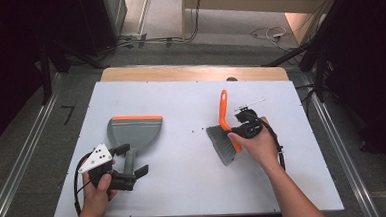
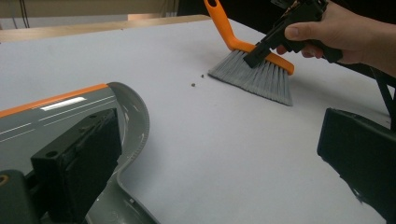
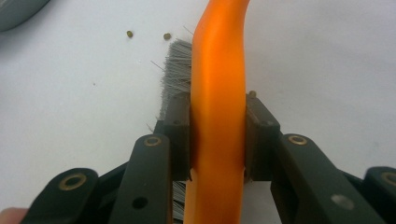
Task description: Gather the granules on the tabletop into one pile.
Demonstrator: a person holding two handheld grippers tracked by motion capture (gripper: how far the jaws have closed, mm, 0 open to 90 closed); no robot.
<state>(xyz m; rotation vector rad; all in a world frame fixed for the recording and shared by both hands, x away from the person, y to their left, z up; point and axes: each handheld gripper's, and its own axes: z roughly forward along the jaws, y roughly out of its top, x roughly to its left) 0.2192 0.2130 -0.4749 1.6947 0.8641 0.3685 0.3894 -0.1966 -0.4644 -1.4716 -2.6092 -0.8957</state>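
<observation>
Right gripper view puts us closest to the work: our right gripper (image 3: 218,140) has its jaws clamped on the orange back of the brush (image 3: 218,70), one pad on each flat side, with the grey bristles (image 3: 176,70) fanning out to the left just beyond. We judge the plastic back stiff and light but smooth, so it could twist in the pads if we lean on it; holding it low, near the bristle block as now, looks the best place, since it keeps the sweep under control. The bristles themselves are soft and will splay under pressure, so a light touch suits them. A few small crumbs (image 3: 129,34) lie on the table (image 3: 327,56) just past the bristle tips. In the high view the brush (image 1: 226,132) sits right of centre on the table, handle pointing away from us. Further to the left, our left gripper (image 1: 126,169) stands around the grey handle of the dustpan (image 1: 134,131); we cannot tell whether its jaws press on it. The pan looks rigid, light and liable to slide on the smooth top, so the handle is where to steady it.
</observation>
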